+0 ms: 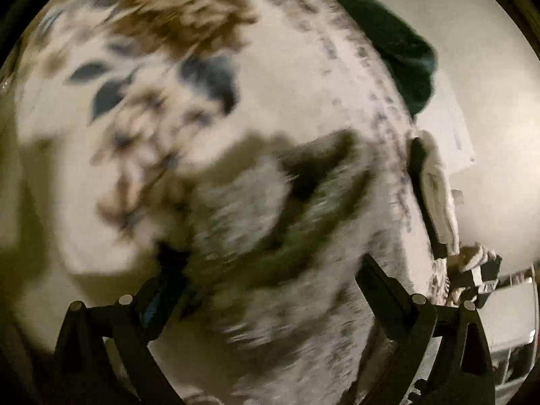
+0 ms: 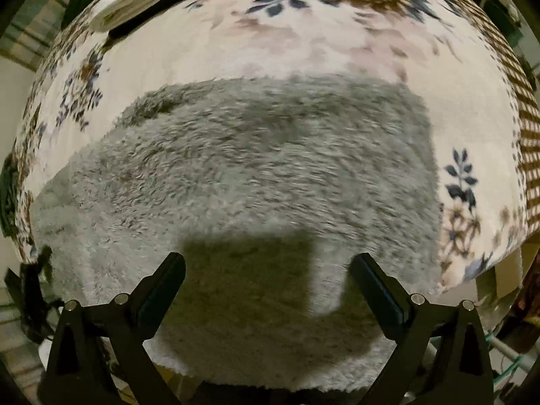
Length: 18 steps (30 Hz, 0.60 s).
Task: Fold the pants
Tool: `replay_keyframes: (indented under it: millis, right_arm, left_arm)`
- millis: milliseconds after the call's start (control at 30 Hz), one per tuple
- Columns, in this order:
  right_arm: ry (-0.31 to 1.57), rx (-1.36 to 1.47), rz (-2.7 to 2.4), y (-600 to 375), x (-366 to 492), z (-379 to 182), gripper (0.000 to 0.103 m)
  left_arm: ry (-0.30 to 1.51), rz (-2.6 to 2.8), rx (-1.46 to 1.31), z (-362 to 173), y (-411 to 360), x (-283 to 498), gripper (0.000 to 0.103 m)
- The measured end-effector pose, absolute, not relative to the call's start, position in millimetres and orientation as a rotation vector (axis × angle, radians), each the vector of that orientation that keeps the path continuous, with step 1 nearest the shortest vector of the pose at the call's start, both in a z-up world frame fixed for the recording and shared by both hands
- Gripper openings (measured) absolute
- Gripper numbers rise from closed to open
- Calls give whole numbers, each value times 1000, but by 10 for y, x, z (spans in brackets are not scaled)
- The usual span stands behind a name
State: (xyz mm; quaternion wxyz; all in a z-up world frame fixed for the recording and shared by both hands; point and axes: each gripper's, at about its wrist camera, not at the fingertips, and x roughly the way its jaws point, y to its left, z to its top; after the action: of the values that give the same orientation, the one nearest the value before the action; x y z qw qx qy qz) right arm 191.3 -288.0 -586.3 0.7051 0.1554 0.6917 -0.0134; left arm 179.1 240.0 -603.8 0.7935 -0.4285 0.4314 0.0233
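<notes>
The grey fleecy pants point(image 2: 236, 175) lie spread flat on a flowered bedsheet point(image 2: 303, 33). The right tool point(image 2: 268, 266) hangs above them, fingers wide apart and empty. The left tool point(image 1: 266, 263) is spread wide too; blur hides whether it touches the cloth.

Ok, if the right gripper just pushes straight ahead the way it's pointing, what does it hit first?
Most likely the grey fleece pants. The right gripper is open with the fleece right ahead of its fingertips, spread on the floral bedsheet. The gap is hard to judge.
</notes>
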Motion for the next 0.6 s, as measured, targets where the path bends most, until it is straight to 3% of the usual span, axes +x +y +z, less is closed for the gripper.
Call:
replay_keyframes:
  millis: [67, 100, 233, 400, 600]
  right_arm:
    - [1535, 348, -23, -2814, 1934, -5914, 101]
    - [1537, 351, -25, -2790, 1939, -5943, 101]
    - [1529, 385, -18, -2732, 1941, -6030, 101]
    - [1515, 447, 40, -2910, 1868, -5994, 101]
    - [1471, 516, 56, -3542, 1727, -5687, 101]
  left_arm:
    - [891, 11, -910, -6019, 2327, 1850, 65]
    - [886, 0, -900, -6020, 2266, 1887, 28]
    - [807, -36, -809, -5750, 2221, 1870, 23]
    - [711, -137, -701, -4947, 1868, 1767, 22]
    - [695, -367, -614, -3831, 795, 1675, 22]
